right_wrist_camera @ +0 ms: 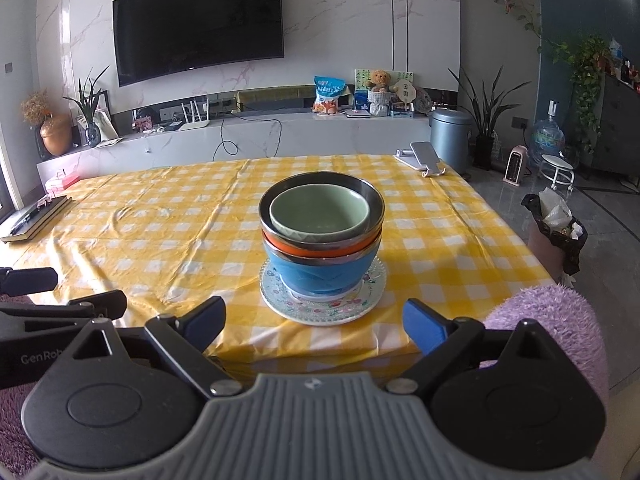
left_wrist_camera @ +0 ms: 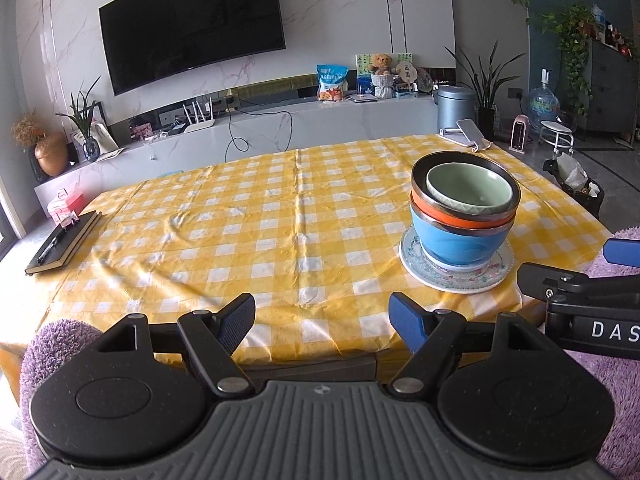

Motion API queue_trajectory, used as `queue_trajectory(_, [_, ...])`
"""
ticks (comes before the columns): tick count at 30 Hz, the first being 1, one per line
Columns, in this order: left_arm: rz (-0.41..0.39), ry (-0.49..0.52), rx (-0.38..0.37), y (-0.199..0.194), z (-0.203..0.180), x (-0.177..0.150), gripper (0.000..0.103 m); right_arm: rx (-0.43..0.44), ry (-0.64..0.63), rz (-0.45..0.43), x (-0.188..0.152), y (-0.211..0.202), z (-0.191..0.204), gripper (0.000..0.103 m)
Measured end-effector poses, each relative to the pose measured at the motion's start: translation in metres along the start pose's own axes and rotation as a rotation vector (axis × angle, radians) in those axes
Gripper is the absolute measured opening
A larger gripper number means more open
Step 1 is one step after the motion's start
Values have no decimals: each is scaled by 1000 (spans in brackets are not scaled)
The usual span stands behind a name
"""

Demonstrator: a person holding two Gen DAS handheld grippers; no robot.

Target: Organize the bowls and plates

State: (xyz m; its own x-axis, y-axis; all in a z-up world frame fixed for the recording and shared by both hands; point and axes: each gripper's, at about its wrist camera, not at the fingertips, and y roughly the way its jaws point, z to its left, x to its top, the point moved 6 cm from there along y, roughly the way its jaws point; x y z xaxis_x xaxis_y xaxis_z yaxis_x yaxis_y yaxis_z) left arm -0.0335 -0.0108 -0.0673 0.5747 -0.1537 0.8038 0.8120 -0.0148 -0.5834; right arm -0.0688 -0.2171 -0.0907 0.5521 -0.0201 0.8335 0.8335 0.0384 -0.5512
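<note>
A stack of bowls stands on a floral plate [right_wrist_camera: 352, 310] [left_wrist_camera: 416, 270] near the table's front edge: a blue bowl [right_wrist_camera: 320, 276] [left_wrist_camera: 456, 244] at the bottom, an orange bowl [right_wrist_camera: 320, 249] [left_wrist_camera: 452, 220] in it, and a pale green bowl [right_wrist_camera: 320, 212] [left_wrist_camera: 468, 188] on top. My right gripper [right_wrist_camera: 314, 322] is open, just in front of the plate, nothing between its fingers. My left gripper [left_wrist_camera: 322, 322] is open over the table's front edge, left of the stack, also empty. In the left wrist view the right gripper's fingers [left_wrist_camera: 560, 280] show at the right edge.
The table wears a yellow checked cloth [left_wrist_camera: 240, 220]. A black notebook with a pen [left_wrist_camera: 64, 242] lies at its left edge, a phone on a stand [right_wrist_camera: 424, 158] at the far right corner. A bin with a black bag [right_wrist_camera: 558, 232] stands on the floor to the right.
</note>
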Motion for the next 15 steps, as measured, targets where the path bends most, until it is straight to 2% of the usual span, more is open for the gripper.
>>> queue_trajectory(15, [6, -16, -3, -1, 3, -2, 89, 2, -14, 0, -1, 0, 4, 94])
